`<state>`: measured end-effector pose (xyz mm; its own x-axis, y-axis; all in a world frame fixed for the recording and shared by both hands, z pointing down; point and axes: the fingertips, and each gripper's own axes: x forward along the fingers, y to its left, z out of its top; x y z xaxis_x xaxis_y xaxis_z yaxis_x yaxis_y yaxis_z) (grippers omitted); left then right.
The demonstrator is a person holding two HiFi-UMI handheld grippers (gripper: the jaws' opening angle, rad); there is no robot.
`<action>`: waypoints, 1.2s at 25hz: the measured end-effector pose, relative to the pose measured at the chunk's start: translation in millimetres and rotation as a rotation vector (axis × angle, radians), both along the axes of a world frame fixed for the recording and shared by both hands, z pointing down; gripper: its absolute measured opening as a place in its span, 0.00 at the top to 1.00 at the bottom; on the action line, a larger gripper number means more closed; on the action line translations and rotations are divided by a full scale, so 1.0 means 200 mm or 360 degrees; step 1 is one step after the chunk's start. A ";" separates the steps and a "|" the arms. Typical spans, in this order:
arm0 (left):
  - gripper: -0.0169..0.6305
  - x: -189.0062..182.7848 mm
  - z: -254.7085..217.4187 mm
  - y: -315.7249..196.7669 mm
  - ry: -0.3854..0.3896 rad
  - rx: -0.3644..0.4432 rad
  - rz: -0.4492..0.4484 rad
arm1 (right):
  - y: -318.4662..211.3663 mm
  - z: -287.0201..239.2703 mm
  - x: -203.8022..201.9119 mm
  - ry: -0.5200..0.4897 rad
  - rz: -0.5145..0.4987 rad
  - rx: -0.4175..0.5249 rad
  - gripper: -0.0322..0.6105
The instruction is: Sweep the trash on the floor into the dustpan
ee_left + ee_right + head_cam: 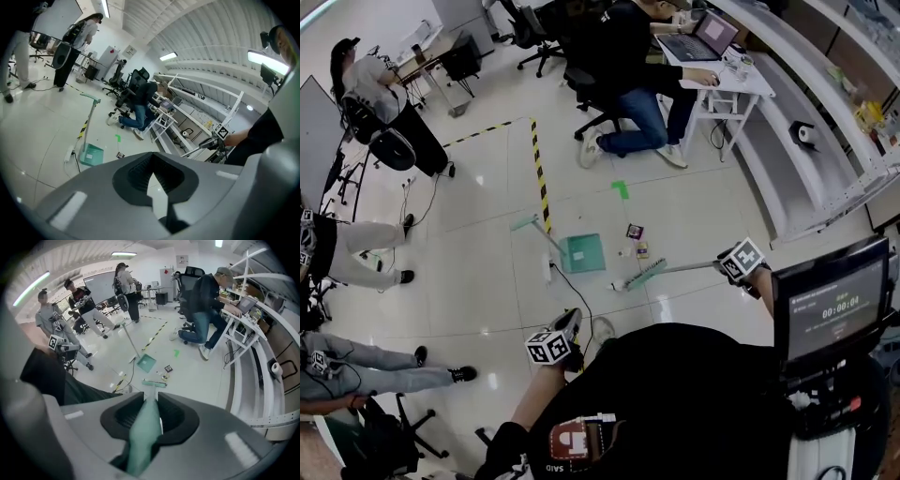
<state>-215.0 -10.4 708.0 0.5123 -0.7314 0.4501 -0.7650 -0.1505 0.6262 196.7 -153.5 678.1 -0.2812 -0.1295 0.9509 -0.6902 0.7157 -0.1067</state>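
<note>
Right hand-held gripper (151, 401) clamps the teal broom (643, 275); the teal dustpan (582, 253) lies at its nine o'clock. Left hand-held gripper (151, 174) closed, empty.

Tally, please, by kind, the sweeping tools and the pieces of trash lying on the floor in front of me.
Teal plastic dustpan with a long handle: 1
Teal long-handled broom, clamped in the right gripper: 1
Small trash packets, one dark and square, one yellowish: 2
Total: 4
</note>
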 end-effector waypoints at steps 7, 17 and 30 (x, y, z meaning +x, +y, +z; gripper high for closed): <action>0.97 -0.40 0.06 -0.35 -0.0035 -0.0046 0.0218 | -0.31 0.00 -0.44 0.0097 -0.0032 -0.0050 0.81; 0.97 -0.41 0.05 -0.61 -0.0097 -0.0121 0.0079 | -0.85 0.17 -0.75 0.0228 -0.0714 -0.0083 0.81; 0.97 -0.11 0.03 -0.75 -0.0046 -0.0245 -0.0412 | -1.44 0.53 -0.98 0.0349 -0.1572 -0.0116 0.81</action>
